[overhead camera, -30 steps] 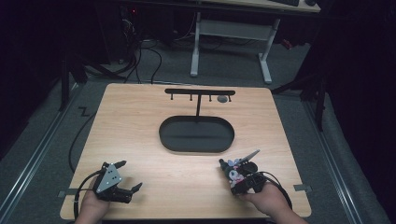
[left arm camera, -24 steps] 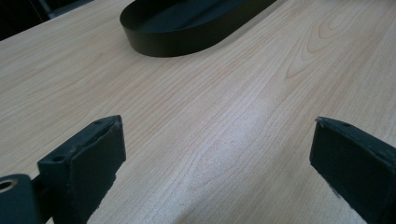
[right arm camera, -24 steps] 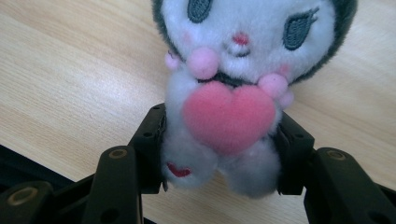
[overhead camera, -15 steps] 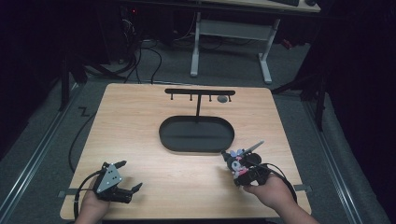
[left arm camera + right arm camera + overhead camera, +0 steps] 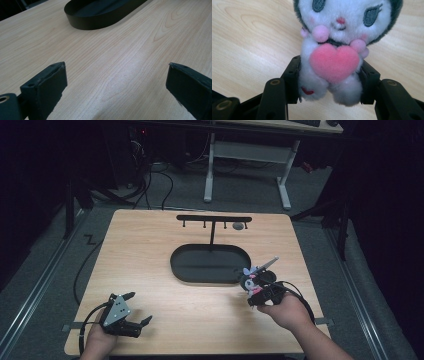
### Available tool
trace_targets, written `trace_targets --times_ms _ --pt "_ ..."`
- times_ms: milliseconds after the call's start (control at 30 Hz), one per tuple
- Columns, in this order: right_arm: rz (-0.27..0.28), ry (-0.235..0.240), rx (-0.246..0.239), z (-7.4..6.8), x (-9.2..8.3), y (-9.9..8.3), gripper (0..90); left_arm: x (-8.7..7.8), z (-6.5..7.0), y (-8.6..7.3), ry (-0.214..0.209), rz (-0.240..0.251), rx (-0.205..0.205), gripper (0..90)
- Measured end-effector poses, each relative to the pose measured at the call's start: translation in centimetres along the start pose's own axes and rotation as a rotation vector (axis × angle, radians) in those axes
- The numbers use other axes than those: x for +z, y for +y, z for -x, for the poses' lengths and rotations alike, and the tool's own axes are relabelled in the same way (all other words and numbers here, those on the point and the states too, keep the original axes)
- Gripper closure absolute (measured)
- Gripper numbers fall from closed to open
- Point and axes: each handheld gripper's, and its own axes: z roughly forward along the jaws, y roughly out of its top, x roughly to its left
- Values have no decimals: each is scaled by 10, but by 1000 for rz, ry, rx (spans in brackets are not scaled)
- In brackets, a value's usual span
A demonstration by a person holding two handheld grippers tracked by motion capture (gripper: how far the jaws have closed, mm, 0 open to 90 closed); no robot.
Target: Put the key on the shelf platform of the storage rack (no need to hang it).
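The right gripper [image 5: 256, 292], right of centre in the high view, is clamped on a plush toy [image 5: 249, 280]; in the right gripper view the jaws squeeze the toy's [image 5: 332, 62] lower body, its pink heart facing the camera and its head toward the top of the frame. The toy sits just beside the right end of the black oval tray [image 5: 180, 270], above the wooden table [image 5: 150, 245]. The left gripper [image 5: 134, 320], at the lower left near the table's front edge, has its jaws spread wide with nothing between them. Bare wood lies between the two grippers and along the left side. The tray looks empty. Behind it stands a black hook rack [image 5: 214, 219]. I can read no writing anywhere.
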Motion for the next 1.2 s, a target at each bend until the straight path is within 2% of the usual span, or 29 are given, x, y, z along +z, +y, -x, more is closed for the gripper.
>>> trace_targets --times_ms 267,467,700,833,867,1167,1200 --pt "5 -6 -30 -6 -1 17 479 0 0 0 -2 -5 -2 41" --pt "3 -7 -35 -8 0 27 480 0 0 0 -7 -9 1 41" --pt "-1 -11 -68 -9 6 44 480 0 1 -1 -2 -8 -2 41" --pt "-5 -11 -64 -9 8 51 480 0 0 -1 -1 -10 -5 41" --pt "1 -10 -76 -8 10 53 480 0 0 -1 0 -9 -5 41" --pt "2 -2 -52 -8 21 71 480 0 -1 -1 -2 -10 -5 41" --pt "0 -6 -66 -8 22 74 480 0 -1 -1 -3 -10 -5 41"
